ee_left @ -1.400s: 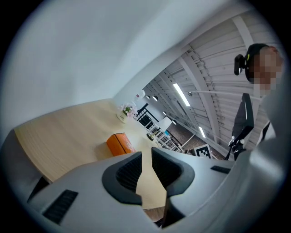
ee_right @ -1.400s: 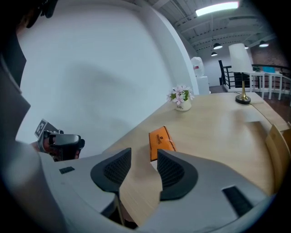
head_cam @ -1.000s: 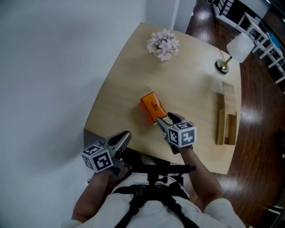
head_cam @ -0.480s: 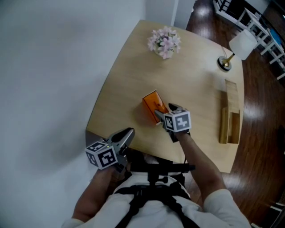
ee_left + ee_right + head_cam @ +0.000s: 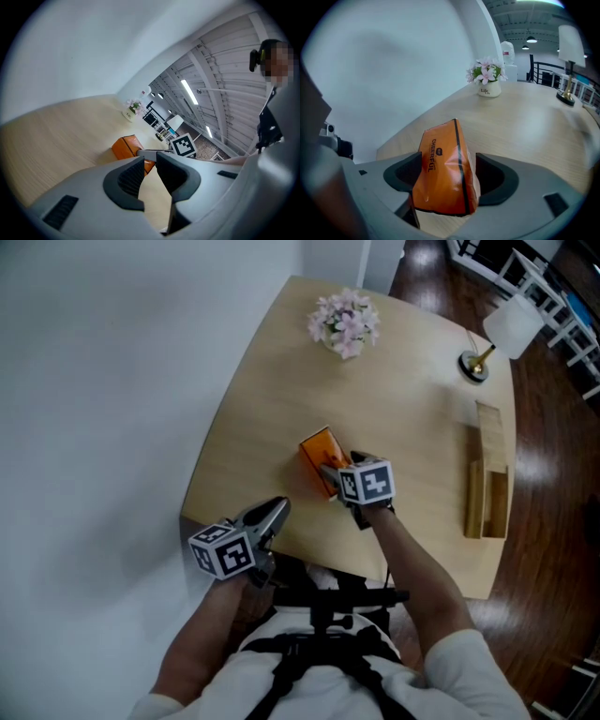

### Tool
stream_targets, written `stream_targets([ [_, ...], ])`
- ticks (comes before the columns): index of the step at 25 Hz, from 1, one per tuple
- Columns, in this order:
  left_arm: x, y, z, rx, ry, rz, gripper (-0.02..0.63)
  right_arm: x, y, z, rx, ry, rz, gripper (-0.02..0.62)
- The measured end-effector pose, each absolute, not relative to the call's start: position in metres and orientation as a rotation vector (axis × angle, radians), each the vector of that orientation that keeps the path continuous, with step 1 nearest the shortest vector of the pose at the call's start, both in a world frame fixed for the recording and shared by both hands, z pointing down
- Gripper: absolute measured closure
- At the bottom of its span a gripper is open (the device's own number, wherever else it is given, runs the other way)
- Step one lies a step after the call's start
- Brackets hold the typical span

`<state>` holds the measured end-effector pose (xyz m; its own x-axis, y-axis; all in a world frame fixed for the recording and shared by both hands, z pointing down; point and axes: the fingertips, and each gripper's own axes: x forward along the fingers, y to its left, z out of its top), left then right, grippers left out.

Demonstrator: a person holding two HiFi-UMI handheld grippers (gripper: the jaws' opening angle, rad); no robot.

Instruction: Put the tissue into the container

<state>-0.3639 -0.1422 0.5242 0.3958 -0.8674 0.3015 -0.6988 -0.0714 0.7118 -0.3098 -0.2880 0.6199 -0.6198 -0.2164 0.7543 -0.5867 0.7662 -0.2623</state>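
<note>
An orange tissue pack [image 5: 316, 452] lies on the wooden table [image 5: 412, 399], a little left of its middle. My right gripper [image 5: 334, 471] reaches down over the pack's near end. In the right gripper view the pack [image 5: 443, 159] stands between the jaws of that gripper [image 5: 447, 177]; they have just been opening, and a gap shows at the right pad. The wooden container [image 5: 488, 474] stands apart at the table's right edge. My left gripper [image 5: 277, 511] hovers at the table's near left edge, shut on nothing [image 5: 149, 161]. Ahead of it I see the pack [image 5: 125, 143].
A pot of pink flowers [image 5: 344, 322] stands at the table's far side. A lamp with a white shade [image 5: 500, 332] is at the far right corner. A white wall runs along the left. Dark wooden floor lies to the right.
My right gripper has moved forward and down over the orange pack, and its jaws have spread around it. The left gripper has shifted a little right and down toward the table edge.
</note>
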Motion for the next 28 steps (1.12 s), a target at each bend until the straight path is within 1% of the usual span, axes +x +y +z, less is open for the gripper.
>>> stream_targets([
  [9, -0.359, -0.150, 0.558, 1.768, -1.301, -0.205, 0.538, -0.316, -0.283, 0.626, 0.560, -2.256, 0.737, 0.243],
  [18, -0.352, -0.161, 0.558, 1.757, -1.328, -0.207, 0.537, -0.313, -0.284, 0.622, 0.561, -2.297, 0.798, 0.333],
  [22, -0.345, -0.165, 0.553, 1.748, -1.343, -0.209, 0.537, -0.310, -0.287, 0.614, 0.556, -2.312, 0.797, 0.356],
  [28, -0.322, -0.178, 0.540, 1.771, -1.322, -0.210, 0.538, -0.292, -0.294, 0.594, 0.565, -2.348, 0.834, 0.367],
])
